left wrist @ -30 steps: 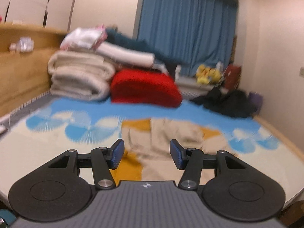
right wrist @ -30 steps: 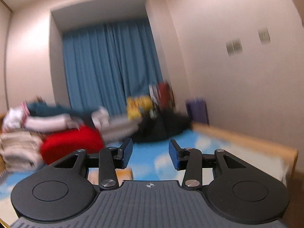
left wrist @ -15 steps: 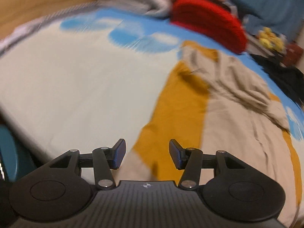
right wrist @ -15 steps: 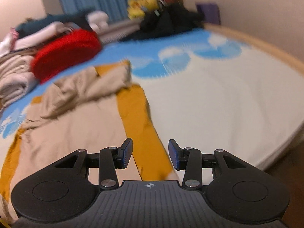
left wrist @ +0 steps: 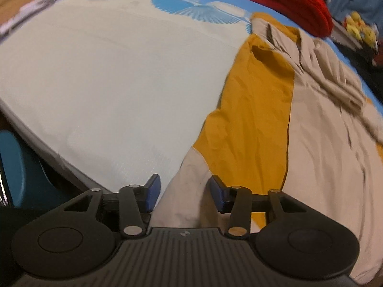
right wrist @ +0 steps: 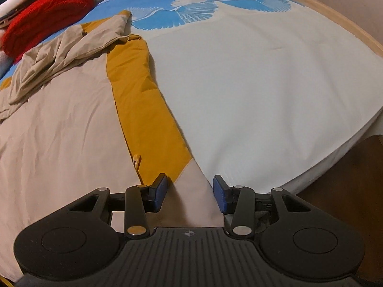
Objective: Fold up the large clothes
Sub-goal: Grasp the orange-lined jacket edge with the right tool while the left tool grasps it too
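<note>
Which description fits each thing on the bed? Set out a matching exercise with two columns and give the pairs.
Things:
1. jacket
2. red knit
3. bedsheet
4. left gripper

Descriptions:
A. white with blue shell print
B. beige with mustard side panels
C. folded at the far end of the bed
D. fingers either side of a beige corner

Pairs: 1-B, 2-C, 3-A, 4-D

A shell-patterned bed sheet point(right wrist: 263, 76) meets a wooden bed frame point(right wrist: 340, 19) and brown floor point(right wrist: 347, 191).
</note>
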`<state>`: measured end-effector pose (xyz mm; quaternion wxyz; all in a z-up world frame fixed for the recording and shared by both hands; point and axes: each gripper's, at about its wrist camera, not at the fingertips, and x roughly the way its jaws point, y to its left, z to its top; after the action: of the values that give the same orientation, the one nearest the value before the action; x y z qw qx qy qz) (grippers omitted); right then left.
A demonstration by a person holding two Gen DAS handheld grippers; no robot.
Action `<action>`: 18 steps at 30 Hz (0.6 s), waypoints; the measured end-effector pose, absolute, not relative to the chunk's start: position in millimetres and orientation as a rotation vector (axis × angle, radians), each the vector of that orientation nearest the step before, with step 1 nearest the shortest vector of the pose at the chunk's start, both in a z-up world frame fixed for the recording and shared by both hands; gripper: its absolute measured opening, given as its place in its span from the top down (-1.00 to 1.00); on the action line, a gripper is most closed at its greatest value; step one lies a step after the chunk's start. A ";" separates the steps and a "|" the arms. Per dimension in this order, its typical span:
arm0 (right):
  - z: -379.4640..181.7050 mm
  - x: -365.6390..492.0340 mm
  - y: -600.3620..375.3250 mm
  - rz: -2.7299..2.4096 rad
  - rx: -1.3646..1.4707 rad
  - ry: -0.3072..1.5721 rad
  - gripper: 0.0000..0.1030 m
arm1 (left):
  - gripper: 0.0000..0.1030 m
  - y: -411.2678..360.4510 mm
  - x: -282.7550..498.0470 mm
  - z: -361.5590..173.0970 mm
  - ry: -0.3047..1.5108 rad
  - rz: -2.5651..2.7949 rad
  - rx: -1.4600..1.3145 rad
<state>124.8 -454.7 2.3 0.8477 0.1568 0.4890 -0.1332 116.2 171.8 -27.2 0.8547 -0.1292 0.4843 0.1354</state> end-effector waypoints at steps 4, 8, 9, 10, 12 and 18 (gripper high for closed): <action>4.8 125.5 -456.7 -0.267 0.336 1.024 0.75 | 0.97 162.1 116.2 -23.0 1.007 0.240 -0.193; 17.7 122.1 -455.1 -0.254 0.332 0.984 0.96 | 0.97 155.9 115.2 -7.0 0.942 0.226 -0.189; 23.3 120.5 -455.2 -0.253 0.338 0.965 0.96 | 0.97 155.8 115.0 -7.4 0.950 0.226 -0.194; 28.0 118.6 -455.6 -0.250 0.345 0.948 0.96 | 0.96 156.5 116.3 -10.4 0.973 0.228 -0.201; 32.5 117.4 -455.5 -0.245 0.344 0.933 0.96 | 0.87 161.6 117.4 -19.5 1.033 0.243 -0.241; 12.7 120.9 -455.6 -0.263 0.345 1.036 0.78 | 0.73 166.7 118.8 -25.5 1.061 0.255 -0.277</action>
<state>120.9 -455.6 12.7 0.8463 0.1635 0.4914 -0.1247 118.8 166.7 -25.5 0.8458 -0.1311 0.5028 0.1208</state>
